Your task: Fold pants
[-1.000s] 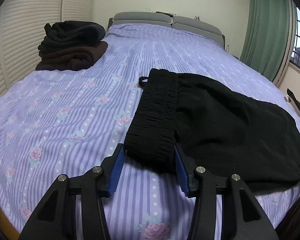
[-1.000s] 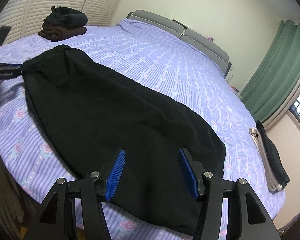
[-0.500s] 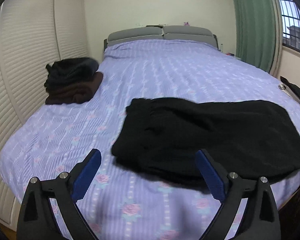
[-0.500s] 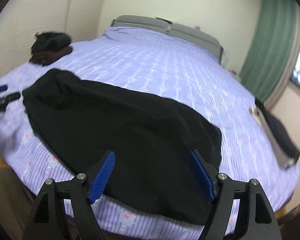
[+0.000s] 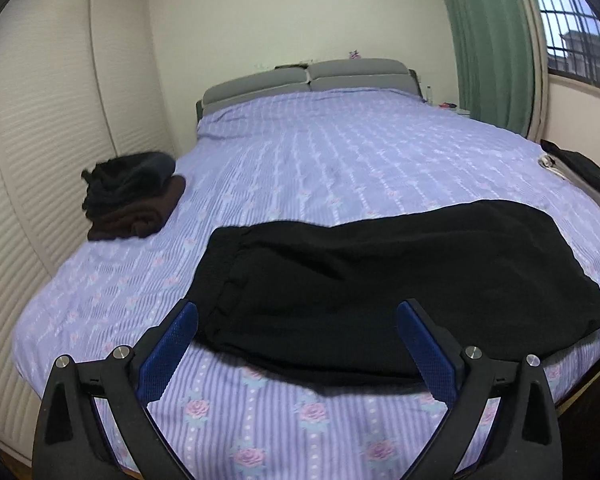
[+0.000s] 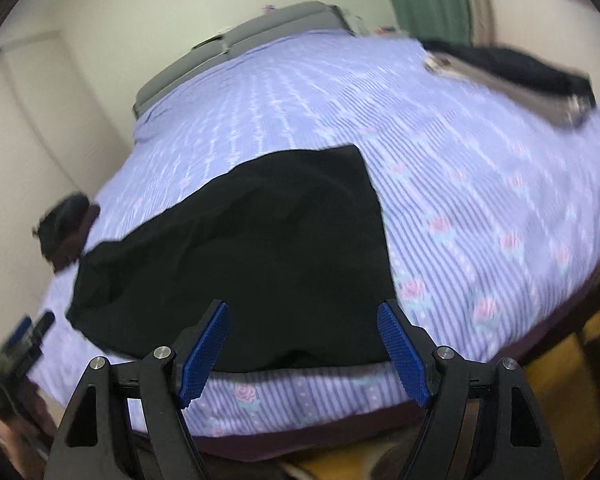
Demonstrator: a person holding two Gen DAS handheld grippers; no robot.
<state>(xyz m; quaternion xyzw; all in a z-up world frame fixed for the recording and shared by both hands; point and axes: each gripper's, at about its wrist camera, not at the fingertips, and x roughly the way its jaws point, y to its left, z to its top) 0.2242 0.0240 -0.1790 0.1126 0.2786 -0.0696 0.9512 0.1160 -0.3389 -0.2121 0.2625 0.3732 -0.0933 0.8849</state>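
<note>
I see the black fabric pants (image 5: 400, 280) lying flat near the foot edge of the purple striped flowered bedsheet (image 5: 340, 152). My left gripper (image 5: 298, 344) and right gripper (image 6: 302, 350) are both spread wide, holding nothing.

Left gripper (image 5: 298, 330): jaws spread wide, blue pads (image 5: 168, 354) at 7 and 5 o'clock of its view, nothing between them. Right gripper (image 6: 304, 330): jaws likewise apart, holding nothing; its view is tilted and motion-blurred.
</note>
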